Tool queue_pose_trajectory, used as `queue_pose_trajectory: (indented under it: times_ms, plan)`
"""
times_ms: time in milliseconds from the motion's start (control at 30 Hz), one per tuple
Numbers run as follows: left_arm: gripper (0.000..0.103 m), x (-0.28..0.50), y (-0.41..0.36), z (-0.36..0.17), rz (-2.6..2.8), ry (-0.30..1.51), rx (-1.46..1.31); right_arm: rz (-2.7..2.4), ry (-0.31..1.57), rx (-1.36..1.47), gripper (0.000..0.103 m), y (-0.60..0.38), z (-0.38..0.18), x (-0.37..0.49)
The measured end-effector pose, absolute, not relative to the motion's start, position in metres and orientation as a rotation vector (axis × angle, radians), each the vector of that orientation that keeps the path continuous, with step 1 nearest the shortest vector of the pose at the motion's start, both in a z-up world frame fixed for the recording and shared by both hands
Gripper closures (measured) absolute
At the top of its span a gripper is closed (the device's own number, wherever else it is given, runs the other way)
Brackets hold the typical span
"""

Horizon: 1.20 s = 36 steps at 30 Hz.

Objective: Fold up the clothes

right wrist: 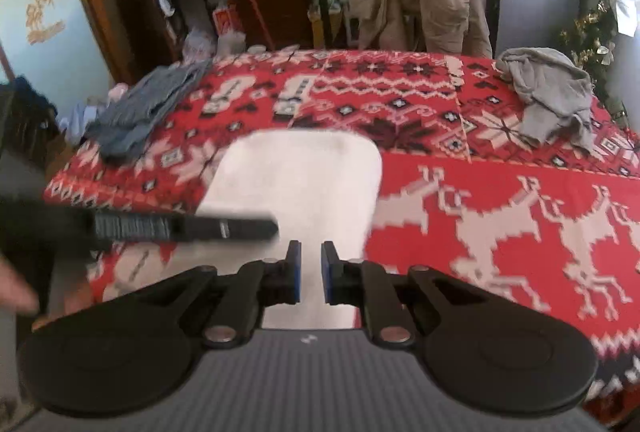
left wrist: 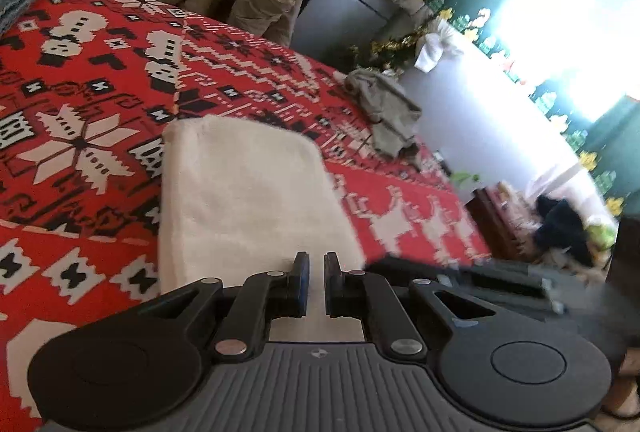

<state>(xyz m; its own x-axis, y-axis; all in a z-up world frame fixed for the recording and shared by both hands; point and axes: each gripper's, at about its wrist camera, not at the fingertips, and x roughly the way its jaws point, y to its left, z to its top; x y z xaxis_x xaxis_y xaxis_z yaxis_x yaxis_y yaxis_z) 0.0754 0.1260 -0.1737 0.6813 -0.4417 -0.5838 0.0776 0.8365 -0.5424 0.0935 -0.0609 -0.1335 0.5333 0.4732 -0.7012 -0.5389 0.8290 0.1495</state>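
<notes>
While flat on the red tablecloth (right wrist: 500,168), folded white cloth (right wrist: 296,176) just beyond both empty, clenched grippers: left gripper (left wrist: 316,282), right gripper (right wrist: 311,270).

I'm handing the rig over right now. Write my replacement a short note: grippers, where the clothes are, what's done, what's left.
Left gripper: nearly shut, holding nothing.
Right gripper: nearly shut, holding nothing.
White folded cloth lies flat on the red patterned tablecloth, just ahead of both grippers.
Crumpled grey garment sits at the far right of the table, unfolded.
Blue-grey garment lies at the far left edge; fold state unclear.
Left to do: grey garment, probably the blue-grey one.
</notes>
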Motion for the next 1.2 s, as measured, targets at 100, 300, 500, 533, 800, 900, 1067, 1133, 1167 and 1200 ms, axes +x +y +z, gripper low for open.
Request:
queue_pose_trajectory:
  times_ms: [100,300,500,533,800,900,1067,1133,1167,1200]
  plan:
    - [0.098,0.065,0.125,-0.18,-0.304,0.786,-0.485,0.592,0.812,-0.135,0.09,-0.05,-0.149,0.095]
    - [0.099,0.048,0.139,-0.183,-0.307,0.809,-0.586,0.657,0.837,-0.168,0.091,-0.067,-0.16,0.067]
    - [0.098,0.08,0.142,-0.164,-0.288,0.741,-0.558,0.649,0.824,-0.103,0.089,-0.067,-0.137,0.093]
    - [0.098,0.089,0.142,-0.164,-0.282,0.737,-0.552,0.643,0.81,-0.096,0.089,-0.063,-0.135,0.101]
    - [0.1,0.1,0.157,-0.184,-0.249,0.772,-0.559,0.66,0.855,-0.111,0.091,-0.049,-0.162,0.126]
    - [0.1,0.091,0.168,-0.186,-0.245,0.771,-0.631,0.696,0.854,-0.117,0.091,-0.061,-0.163,0.107]
    - [0.099,0.106,0.174,-0.17,-0.24,0.733,-0.638,0.695,0.862,-0.085,0.089,-0.062,-0.15,0.119]
    - [0.099,0.124,0.173,-0.166,-0.244,0.725,-0.616,0.699,0.833,-0.068,0.089,-0.053,-0.144,0.137]
    - [0.099,0.133,0.172,-0.165,-0.247,0.725,-0.604,0.701,0.825,-0.062,0.089,-0.047,-0.142,0.146]
    - [0.099,0.141,0.171,-0.165,-0.246,0.726,-0.591,0.699,0.825,-0.063,0.089,-0.04,-0.144,0.156]
